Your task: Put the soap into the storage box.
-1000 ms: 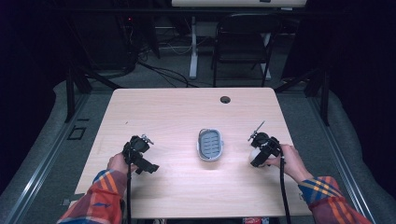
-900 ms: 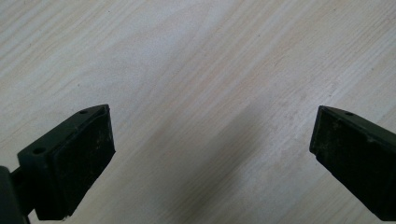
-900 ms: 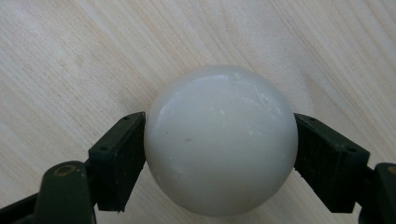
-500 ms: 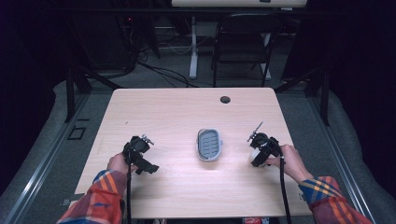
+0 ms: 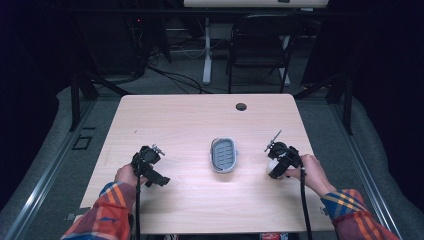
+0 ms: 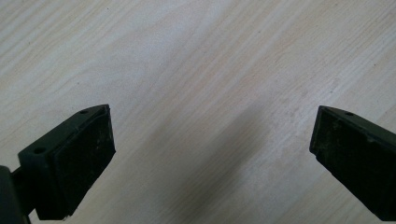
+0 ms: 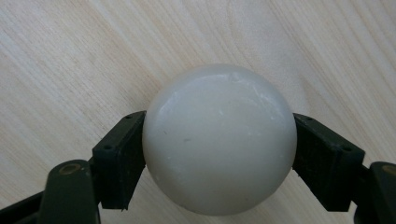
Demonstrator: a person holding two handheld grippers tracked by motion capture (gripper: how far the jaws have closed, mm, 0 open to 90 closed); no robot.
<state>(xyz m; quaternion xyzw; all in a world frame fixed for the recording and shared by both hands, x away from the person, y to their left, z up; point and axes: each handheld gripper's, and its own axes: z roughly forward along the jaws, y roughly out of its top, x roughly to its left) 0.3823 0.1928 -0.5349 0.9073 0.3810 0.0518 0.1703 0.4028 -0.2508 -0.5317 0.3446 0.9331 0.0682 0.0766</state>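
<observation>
Dark room around a pale wooden table, black folding chair and loose cables on the floor behind it. Table has a small round hole near its far edge. Grey oval dish sits about mid-table, empty as far as the high view lets me see.

Person at the near edge, plaid sleeves, one gripper per hand. Right gripper is down at the table to the right of the dish, well apart from it. Its jaws have just been closing and now pinch a white ball; in the right gripper view both pads press on the ball's sides, with wood grain behind. In the high view the ball is a pale spot under the black gripper body, low over the tabletop; cannot tell if it touches the wood.

Left gripper has jaws spread wide, nothing between them, bare wood beyond the pads. In the high view the left gripper is held to the left of the dish, well apart from it, near the table's near-left part. Black cable trails from the right gripper back toward the person.
</observation>
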